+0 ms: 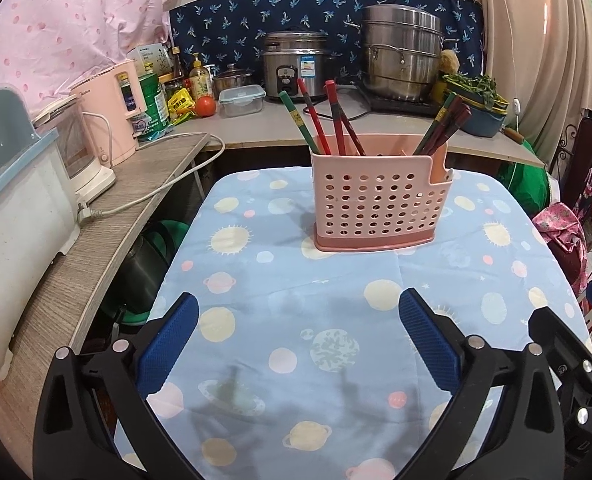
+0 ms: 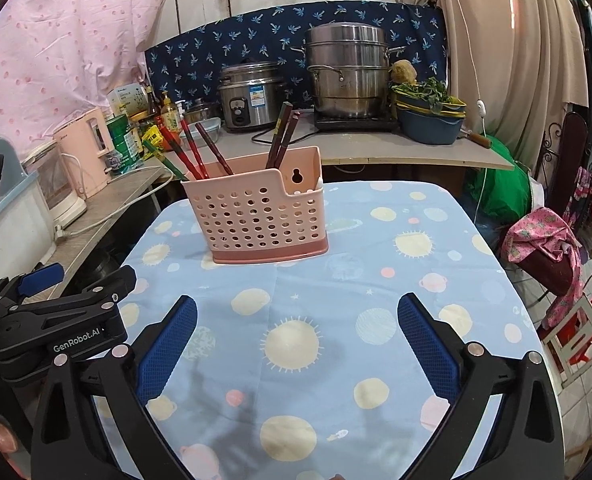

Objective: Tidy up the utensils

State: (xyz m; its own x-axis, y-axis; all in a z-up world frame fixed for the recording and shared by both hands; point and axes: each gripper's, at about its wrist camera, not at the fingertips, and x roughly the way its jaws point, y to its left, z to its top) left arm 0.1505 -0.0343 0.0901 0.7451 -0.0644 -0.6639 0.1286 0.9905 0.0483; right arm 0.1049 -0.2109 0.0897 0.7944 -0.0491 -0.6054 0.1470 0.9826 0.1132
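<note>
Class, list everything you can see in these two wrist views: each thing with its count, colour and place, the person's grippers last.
utensil holder: one, pink, perforated, on the table.
chopsticks: several, red, green and dark, upright in the holder in two groups.
tablecloth: one, light blue with planets, over the table.
rice cooker: one, steel, back counter.
steamer pot: one, steel, back counter, on the right.
kettle: one, pink, left shelf.
tomato: one, red, back counter.
left gripper: black, blue pads, open, empty.
right gripper: black, blue pads, open, empty.
</note>
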